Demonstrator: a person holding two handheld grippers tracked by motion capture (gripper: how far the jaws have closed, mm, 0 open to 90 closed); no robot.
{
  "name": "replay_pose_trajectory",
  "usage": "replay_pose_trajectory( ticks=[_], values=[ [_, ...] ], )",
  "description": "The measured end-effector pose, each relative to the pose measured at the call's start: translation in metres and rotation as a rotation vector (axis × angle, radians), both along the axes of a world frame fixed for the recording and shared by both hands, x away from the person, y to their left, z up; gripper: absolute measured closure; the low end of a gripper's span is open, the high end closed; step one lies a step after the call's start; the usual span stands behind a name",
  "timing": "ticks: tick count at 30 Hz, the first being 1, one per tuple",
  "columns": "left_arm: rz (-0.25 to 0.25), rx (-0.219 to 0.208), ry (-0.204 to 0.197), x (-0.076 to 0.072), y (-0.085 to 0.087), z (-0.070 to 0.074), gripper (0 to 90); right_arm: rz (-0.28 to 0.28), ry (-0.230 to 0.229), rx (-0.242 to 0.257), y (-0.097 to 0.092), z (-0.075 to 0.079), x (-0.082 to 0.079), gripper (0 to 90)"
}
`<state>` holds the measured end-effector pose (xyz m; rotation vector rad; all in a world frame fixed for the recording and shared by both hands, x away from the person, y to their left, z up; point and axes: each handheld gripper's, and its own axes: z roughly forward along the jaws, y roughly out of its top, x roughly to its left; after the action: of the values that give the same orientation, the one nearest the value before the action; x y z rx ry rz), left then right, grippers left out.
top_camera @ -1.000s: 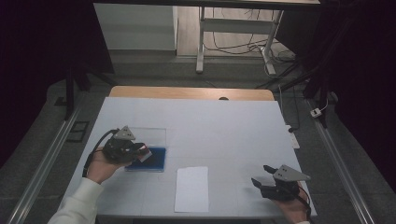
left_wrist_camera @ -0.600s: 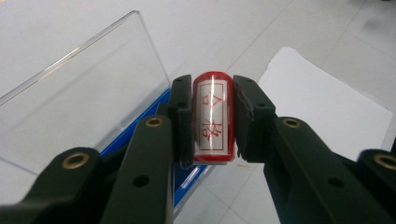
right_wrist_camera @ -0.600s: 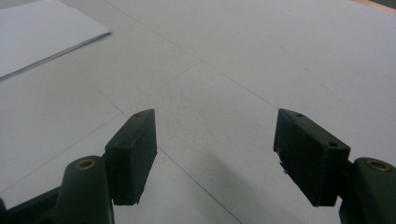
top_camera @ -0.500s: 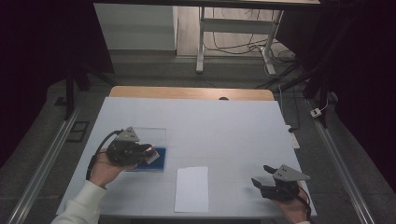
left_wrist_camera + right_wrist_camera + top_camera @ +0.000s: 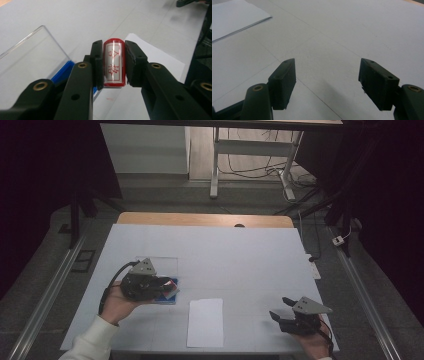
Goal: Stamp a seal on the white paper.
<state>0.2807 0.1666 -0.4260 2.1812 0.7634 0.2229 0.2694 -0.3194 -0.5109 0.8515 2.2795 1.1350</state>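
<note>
My left gripper (image 5: pixel 113 62) is shut on a red stamp (image 5: pixel 114 62) whose white face bears red characters; the jaws press its two sides. In the high view the left gripper (image 5: pixel 170 287) hovers at the table's left, with the stamp (image 5: pixel 171 283) at its tip above a blue ink pad (image 5: pixel 167 297) that has a clear lid (image 5: pixel 162 266). A white sheet of paper (image 5: pixel 206 321) lies flat near the front middle. My right gripper (image 5: pixel 280 312) rests at the front right, and in the right gripper view its jaws (image 5: pixel 327 85) stand wide open over bare table.
The white table (image 5: pixel 240 265) has a wooden strip along its far edge. The clear lid (image 5: pixel 27 65) stands up at the left of the left gripper view, the blue pad (image 5: pixel 62 72) beneath it. Dark floor, rails and cables surround the table.
The left hand has lifted and carried the stamp rightward off the ink pad, towards the paper. The right hand has stayed put.
</note>
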Motion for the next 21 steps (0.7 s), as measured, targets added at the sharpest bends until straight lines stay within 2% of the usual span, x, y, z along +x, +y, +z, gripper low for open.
replay_pose_trajectory(
  ticks=[9, 21],
  values=[
    [-0.044, 0.018, 0.008, -0.001, -0.016, -0.002, 70.6, 0.000, 0.002, -0.001, 0.000, 0.000, 0.000, 29.8],
    [-0.097, 0.016, 0.020, -0.006, -0.037, -0.003, 70.6, 0.001, 0.005, -0.001, 0.000, 0.000, 0.000, 29.7]
  ],
)
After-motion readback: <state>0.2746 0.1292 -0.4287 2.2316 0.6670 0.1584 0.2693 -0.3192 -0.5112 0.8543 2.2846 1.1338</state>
